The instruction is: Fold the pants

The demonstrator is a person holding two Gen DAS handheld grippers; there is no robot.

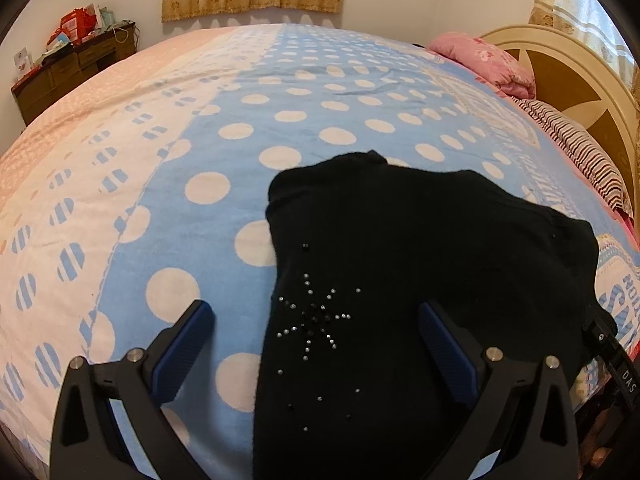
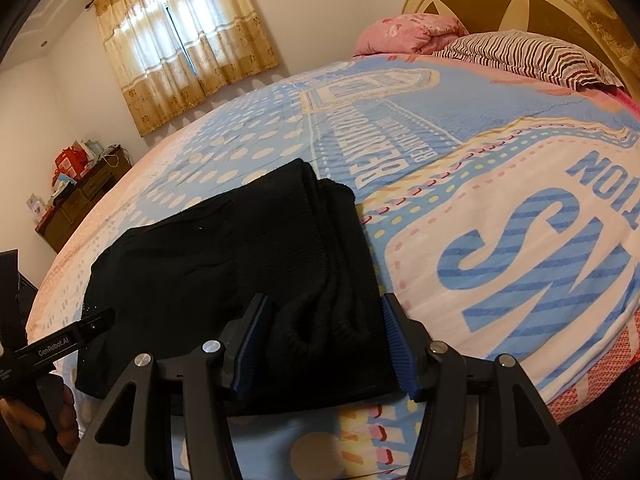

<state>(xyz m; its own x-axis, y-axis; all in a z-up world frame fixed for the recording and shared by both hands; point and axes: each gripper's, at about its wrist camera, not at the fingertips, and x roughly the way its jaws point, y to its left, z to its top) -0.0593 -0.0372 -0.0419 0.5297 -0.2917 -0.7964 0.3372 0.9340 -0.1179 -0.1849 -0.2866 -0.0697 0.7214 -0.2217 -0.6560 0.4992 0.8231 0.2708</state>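
Nearest the cameras, both grippers hang over the near edge of the pants (image 1: 420, 280), which lie already folded into a compact black stack on the bed (image 1: 240, 128). The left gripper (image 1: 316, 320) has its jaws spread wide and empty, straddling the left side of the pants above the rhinestone star (image 1: 316, 320). The right gripper (image 2: 324, 332) is likewise released, jaws apart on either side of the pants' right side, where the ribbed waistband (image 2: 340, 320) curls up. Whether either touches the cloth cannot be told. The pants look like a soft, light knit: limp, sagging from any single pinch, not slippery and not fragile, though the stones could snag. Judging by that, the best hold seems to be the thick layered edges at the pants' near corners, pinching all layers together so the stack does not splay. Beyond the pants stretches the dotted blanket; farther off to their right are a striped pillow (image 2: 532, 56) and a pink quilt (image 2: 408, 32).
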